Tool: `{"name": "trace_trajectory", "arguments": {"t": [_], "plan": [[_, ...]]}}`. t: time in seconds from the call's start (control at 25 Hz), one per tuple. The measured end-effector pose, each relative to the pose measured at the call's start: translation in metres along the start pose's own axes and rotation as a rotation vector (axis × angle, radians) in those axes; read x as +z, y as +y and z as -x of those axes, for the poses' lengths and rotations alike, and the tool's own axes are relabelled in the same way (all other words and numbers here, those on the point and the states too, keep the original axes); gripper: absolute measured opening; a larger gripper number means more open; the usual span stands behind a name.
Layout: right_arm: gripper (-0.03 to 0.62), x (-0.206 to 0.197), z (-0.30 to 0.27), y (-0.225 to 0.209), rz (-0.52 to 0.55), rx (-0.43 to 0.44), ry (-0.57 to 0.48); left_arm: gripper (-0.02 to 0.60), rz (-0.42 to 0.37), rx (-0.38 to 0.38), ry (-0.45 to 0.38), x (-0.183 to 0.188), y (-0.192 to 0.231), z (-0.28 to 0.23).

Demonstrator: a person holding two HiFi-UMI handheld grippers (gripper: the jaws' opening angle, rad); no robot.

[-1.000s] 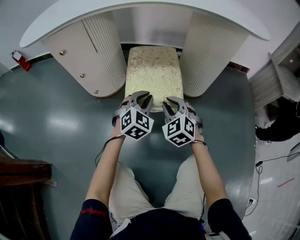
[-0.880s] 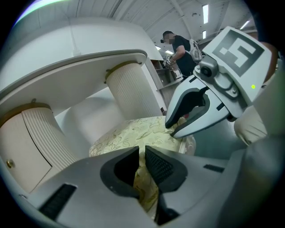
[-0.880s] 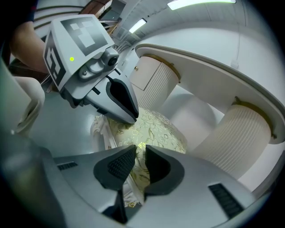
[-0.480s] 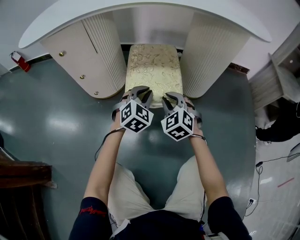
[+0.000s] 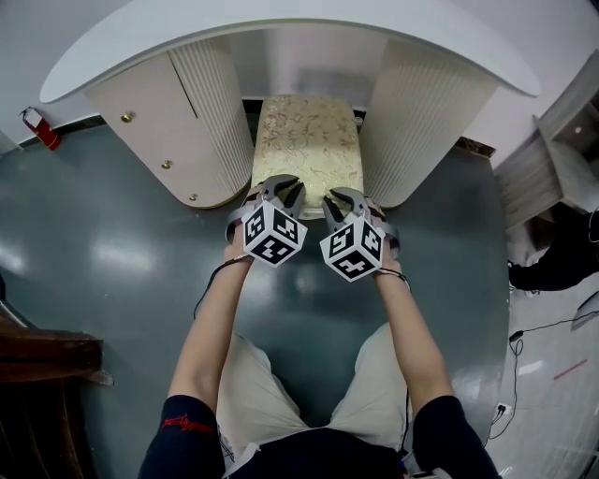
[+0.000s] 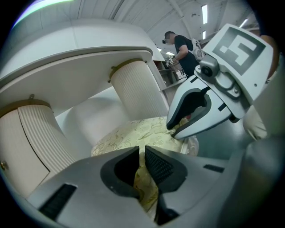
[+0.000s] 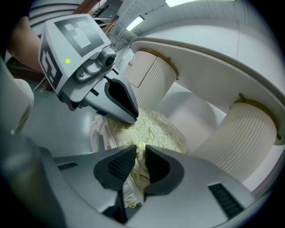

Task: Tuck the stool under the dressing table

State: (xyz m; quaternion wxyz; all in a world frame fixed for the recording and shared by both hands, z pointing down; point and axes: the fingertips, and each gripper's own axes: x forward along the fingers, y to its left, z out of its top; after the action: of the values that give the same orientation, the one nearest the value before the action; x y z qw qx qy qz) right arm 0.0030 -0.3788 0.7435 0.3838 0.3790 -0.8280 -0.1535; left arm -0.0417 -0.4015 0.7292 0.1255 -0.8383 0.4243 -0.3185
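Most of stool (image 5: 307, 140) sits between table (image 5: 281, 23) pedestals, near end out; left gripper (image 5: 284, 192) and right gripper (image 5: 339, 198) at that end.
Left gripper view: jaws narrow, just closing, apparently pinching seat rim.
Right gripper view: likewise.
Padding soft, frame stiff, likely light; hold rim.

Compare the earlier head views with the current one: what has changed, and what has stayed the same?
The stool has slid further in between the pedestals of the dressing table, and the left gripper and right gripper moved in with it. Both pairs of jaws have just been closing on the seat's near edge, which lies between them. The dressing table stayed put.
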Motion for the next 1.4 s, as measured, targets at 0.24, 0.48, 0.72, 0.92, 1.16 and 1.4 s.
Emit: {"name": "trace_trajectory", "arguments": {"t": [0.24,0.48,0.72,0.92,1.16,1.4], "plan": [[0.082,0.002,-0.009,-0.003,-0.004,-0.016,0.007,0.052,0.014,0.014,-0.009,-0.003,0.008,-0.006],[0.081,0.004,-0.019,-0.012,-0.006,-0.041,0.018,0.051,0.021,0.036,-0.016,-0.002,0.017,-0.016],[0.081,0.005,-0.024,-0.016,-0.015,-0.041,0.023,0.052,0.052,0.007,-0.003,-0.002,0.022,-0.021],[0.081,0.005,-0.030,-0.021,-0.017,-0.042,0.031,0.052,0.060,0.003,0.000,-0.002,0.027,-0.026],[0.081,0.007,-0.042,-0.028,-0.025,-0.068,0.039,0.051,0.082,0.008,0.003,-0.003,0.036,-0.036],[0.080,0.007,-0.053,-0.038,-0.025,-0.084,0.056,0.049,0.105,0.021,-0.008,-0.001,0.045,-0.046]]}}
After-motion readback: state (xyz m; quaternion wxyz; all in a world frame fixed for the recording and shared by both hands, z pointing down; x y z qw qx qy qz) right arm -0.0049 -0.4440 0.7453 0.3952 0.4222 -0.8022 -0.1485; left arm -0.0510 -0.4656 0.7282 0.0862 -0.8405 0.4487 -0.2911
